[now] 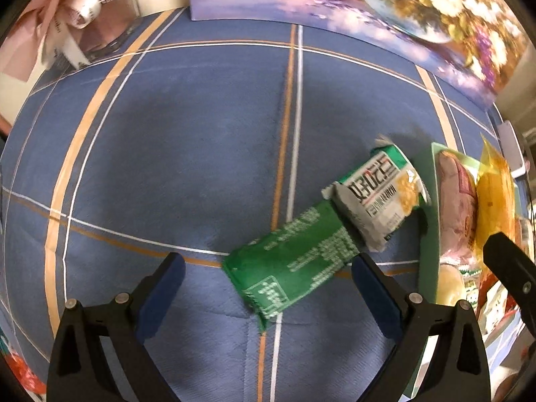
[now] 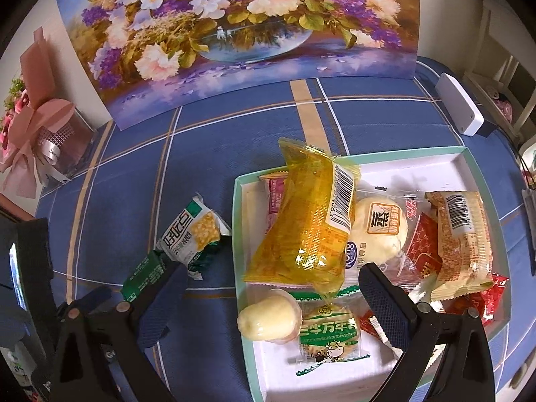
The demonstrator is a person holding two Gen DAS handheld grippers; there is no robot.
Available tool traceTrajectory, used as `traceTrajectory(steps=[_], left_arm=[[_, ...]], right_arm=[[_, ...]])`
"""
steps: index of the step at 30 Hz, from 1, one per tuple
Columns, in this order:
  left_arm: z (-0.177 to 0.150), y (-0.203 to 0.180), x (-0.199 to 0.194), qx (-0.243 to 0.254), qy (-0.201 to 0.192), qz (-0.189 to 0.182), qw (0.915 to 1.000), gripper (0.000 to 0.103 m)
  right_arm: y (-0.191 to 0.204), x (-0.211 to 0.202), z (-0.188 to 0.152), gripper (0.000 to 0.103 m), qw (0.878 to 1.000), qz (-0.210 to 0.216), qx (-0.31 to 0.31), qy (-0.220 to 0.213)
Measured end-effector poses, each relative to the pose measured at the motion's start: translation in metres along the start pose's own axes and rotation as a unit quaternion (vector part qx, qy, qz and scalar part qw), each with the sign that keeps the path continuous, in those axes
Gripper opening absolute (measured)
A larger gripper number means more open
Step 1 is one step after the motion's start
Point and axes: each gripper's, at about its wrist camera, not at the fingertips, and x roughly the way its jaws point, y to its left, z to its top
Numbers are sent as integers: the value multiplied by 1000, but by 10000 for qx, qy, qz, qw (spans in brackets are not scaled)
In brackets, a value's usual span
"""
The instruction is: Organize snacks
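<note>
A green snack packet (image 1: 291,264) lies on the blue checked cloth between the open fingers of my left gripper (image 1: 268,278), which grips nothing. A green-and-white corn snack packet (image 1: 378,197) lies against its far end; it also shows in the right wrist view (image 2: 192,234). A white box with a mint rim (image 2: 236,234) holds several snacks. A yellow packet (image 2: 308,221) stands tilted in it, above my open right gripper (image 2: 271,284). The green packet's end (image 2: 144,274) shows beside the right gripper's left finger.
A flower painting (image 2: 234,33) stands at the back of the table. A pink bouquet box (image 2: 43,140) sits at the back left. A white device (image 2: 459,107) lies at the back right. In the box lie a round bun (image 2: 378,231), a jelly cup (image 2: 268,315) and red packets (image 2: 425,254).
</note>
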Motion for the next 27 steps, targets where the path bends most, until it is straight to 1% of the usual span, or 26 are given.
traceTrajectory(steps=[3,6,8,14,17,21,22,25,27], left_arm=[[0,-7,1,136,24,12,9999,100],[1,-9,3,65,37,60,10000,100],[3,-5,3,-77,-10,39,10000,100],[9,26,-8,-653,-261,-10,9975,99],[9,38,-9,-883,-289,86,9956,99],[10,59,-12,-1177,-302,-76,9926,99],[9,59,-12,-1201,-310,-120,9922,99],[3,62,-11,-1166,-303,-231,9925,99],[5,58,-12,-1054,-241,-395,9934,99]], right_arm=[[0,0,0,103,10000,-3,-1,-4],[0,-2,1,103,10000,-15,-4,-9],[0,-2,1,103,10000,-21,-12,-16],[3,-4,1,103,10000,-14,-16,-28],[5,-5,2,103,10000,0,-14,-53],[6,-10,5,103,9998,113,52,-175],[7,-13,6,103,9996,159,75,-224],[11,-18,10,103,9990,252,77,-357],[14,-20,12,103,9987,282,72,-415]])
